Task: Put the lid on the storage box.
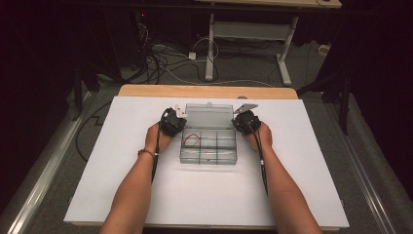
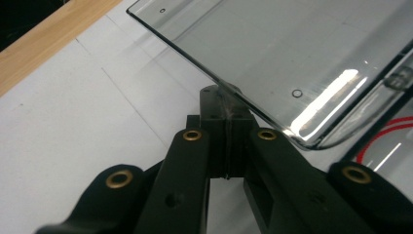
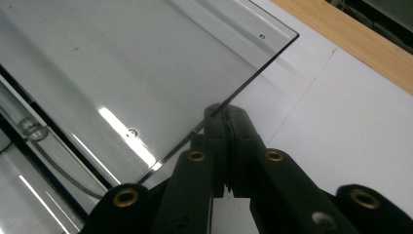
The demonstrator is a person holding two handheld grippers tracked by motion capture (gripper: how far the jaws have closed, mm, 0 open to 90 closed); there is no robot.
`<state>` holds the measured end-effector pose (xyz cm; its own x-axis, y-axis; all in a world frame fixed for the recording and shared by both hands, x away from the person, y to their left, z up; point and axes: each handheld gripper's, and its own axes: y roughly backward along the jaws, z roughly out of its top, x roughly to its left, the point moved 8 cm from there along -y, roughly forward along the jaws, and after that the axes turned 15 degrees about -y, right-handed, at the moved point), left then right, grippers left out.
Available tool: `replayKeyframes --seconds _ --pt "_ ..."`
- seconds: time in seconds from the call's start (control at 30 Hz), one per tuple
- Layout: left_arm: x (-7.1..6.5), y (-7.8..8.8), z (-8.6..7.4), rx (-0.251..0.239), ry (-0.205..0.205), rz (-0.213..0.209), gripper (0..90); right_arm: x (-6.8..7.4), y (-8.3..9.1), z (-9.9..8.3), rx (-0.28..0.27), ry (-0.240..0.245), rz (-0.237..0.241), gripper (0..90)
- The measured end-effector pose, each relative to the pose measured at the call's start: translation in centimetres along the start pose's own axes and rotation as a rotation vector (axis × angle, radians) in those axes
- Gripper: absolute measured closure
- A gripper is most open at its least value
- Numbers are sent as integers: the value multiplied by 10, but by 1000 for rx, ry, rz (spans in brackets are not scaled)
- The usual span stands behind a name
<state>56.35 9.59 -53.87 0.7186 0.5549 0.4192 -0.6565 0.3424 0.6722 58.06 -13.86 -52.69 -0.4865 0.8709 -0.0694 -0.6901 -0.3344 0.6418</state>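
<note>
while i hold both tools steady, the clear plastic compartment box sits near the middle of the white sheet that covers the desk, between my two forearms. its transparent lid stands swung open at the far side, tilted up and back from the tray. a loop of red wire lies in one of the far-left compartments of the tray; what the other compartments hold i cannot make out.

my left hand-held gripper is clamped on the left side edge of the lid: in the left gripper view the two black jaws are pressed together with the thin clear edge pinched between their tips. my right hand-held gripper does the same on the opposite side edge, jaws brought together on the pane near its outer corner. in the high view each gripper sits just beside the box at lid height, left and right.

beyond the desk lie grey floor and a tangle of cables near the legs of another table.
</note>
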Motion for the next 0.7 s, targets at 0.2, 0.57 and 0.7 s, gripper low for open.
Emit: replayKeyframes --seconds 0.2,0.57,0.7 --pt "3 1 2 -2 -2 22 870 0 2 2 -16 -2 -2 890" --pt "11 5 10 -30 -10 78 870 0 6 9 -62 -1 -14 889" --pt "14 8 12 -41 -10 93 870 1 8 12 -84 -3 -25 889"
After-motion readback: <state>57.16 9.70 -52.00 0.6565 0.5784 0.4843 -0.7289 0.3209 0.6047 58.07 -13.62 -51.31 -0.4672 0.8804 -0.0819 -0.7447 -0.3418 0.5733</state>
